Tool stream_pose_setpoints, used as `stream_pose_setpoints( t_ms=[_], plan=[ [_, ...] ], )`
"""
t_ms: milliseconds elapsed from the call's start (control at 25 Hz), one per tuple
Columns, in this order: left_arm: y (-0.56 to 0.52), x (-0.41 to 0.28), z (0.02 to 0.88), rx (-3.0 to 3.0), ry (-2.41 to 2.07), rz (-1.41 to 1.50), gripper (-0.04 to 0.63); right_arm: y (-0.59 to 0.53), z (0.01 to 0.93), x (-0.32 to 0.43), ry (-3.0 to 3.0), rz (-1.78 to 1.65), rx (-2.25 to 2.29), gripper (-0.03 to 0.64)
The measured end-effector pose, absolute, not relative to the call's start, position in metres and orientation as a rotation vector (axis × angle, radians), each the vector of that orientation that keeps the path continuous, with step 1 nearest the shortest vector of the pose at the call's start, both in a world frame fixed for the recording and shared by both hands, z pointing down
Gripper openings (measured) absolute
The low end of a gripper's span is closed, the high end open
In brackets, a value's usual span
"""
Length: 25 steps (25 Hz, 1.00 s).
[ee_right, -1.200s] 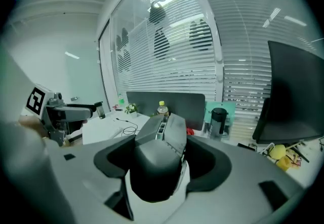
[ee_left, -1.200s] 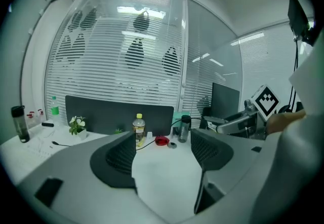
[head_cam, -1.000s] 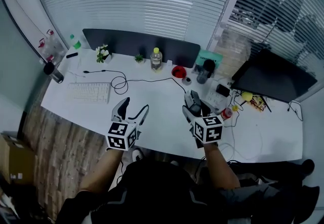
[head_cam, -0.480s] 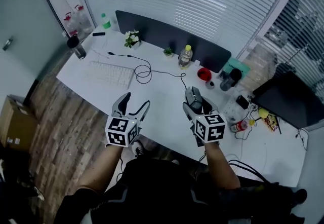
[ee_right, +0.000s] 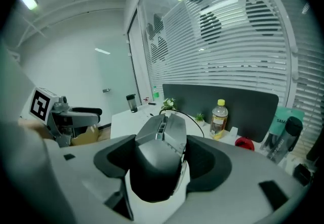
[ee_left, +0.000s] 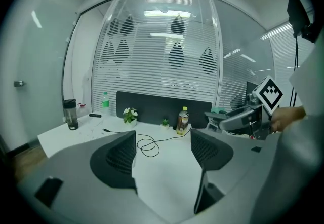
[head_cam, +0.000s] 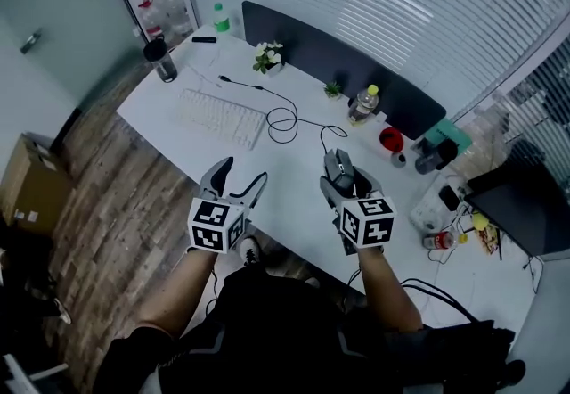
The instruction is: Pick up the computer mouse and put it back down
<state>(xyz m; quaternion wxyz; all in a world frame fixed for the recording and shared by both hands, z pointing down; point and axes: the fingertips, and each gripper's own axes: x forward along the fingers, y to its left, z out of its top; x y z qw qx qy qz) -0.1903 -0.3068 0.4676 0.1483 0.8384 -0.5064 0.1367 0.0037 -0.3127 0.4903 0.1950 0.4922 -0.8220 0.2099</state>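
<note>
Your right gripper (head_cam: 346, 182) pinches the mouse (head_cam: 337, 168) (nose toward frame top, long axis along the jaws); left gripper (head_cam: 241, 175) spread, empty; white desk (head_cam: 287, 171), blinds (head_cam: 383, 9) behind.

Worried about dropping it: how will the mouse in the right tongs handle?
The mouse looks rigid and smooth-shelled, so it may slip in the right tongs. Its cable trails across the desk and will probably tug. Low and wide, it seems unlikely to roll.
</note>
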Motion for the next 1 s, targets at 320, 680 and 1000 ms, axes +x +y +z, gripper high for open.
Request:
stream_pose_setpoints(
  t_ms=[320, 680, 1000],
  plan=[
    [-0.318, -0.209, 0.514, 2.348, -1.395, 0.492, 0.353, -0.329, 0.550, -0.029, -2.251, 0.692, 1.331, 0.301],
    [-0.328, -0.212, 0.581, 2.309, -1.277, 0.568, 0.353, -0.336, 0.630, -0.043, -2.152, 0.770, 1.319, 0.301],
    [-0.331, -0.210, 0.631, 2.288, -1.197, 0.634, 0.353, -0.341, 0.677, -0.052, -2.090, 0.801, 1.314, 0.301]
  ],
)
